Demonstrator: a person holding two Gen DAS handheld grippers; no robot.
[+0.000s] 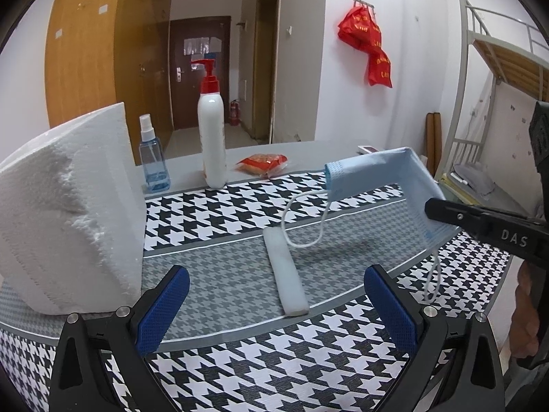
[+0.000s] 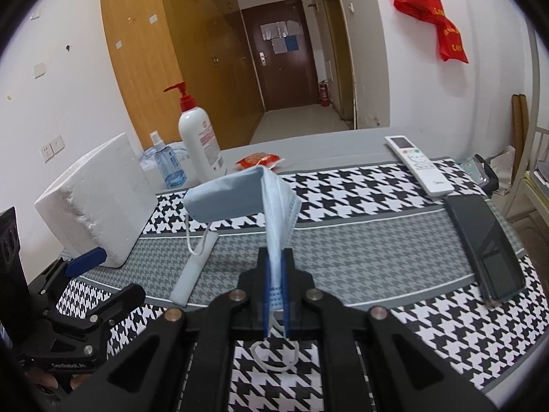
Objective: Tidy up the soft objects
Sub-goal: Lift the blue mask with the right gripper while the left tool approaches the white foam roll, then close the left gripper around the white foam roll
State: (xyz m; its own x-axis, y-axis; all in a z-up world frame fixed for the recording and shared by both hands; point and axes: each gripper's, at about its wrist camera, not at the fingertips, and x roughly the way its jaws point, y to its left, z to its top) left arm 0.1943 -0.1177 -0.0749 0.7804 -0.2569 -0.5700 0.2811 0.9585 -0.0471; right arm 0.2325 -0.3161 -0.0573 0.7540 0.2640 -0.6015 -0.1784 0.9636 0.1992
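While the houndstooth mat (image 2: 360, 185) is taking up most of the table, the big foam block (image 1: 65, 206) is sitting hard on my left side and the phone (image 2: 483, 243) and remote (image 2: 418, 164) are lining the right, so the open room I'm seeing is the grey middle band. My right gripper (image 2: 274, 274) is pinching the face mask (image 2: 240, 195) by one end, fingers clamped together on it, and the mask is hanging up off the mat, folding over and trailing out toward the left. My left gripper (image 1: 274, 305) is sitting with fingers wide apart, holding nothing, low and just left of the mask's free end, so I'm guessing it's the nearer one for that end. The white bar (image 1: 286, 274) is lying lengthwise right under the dangling ear loop (image 1: 305, 223), so I'm watching for a snag there.
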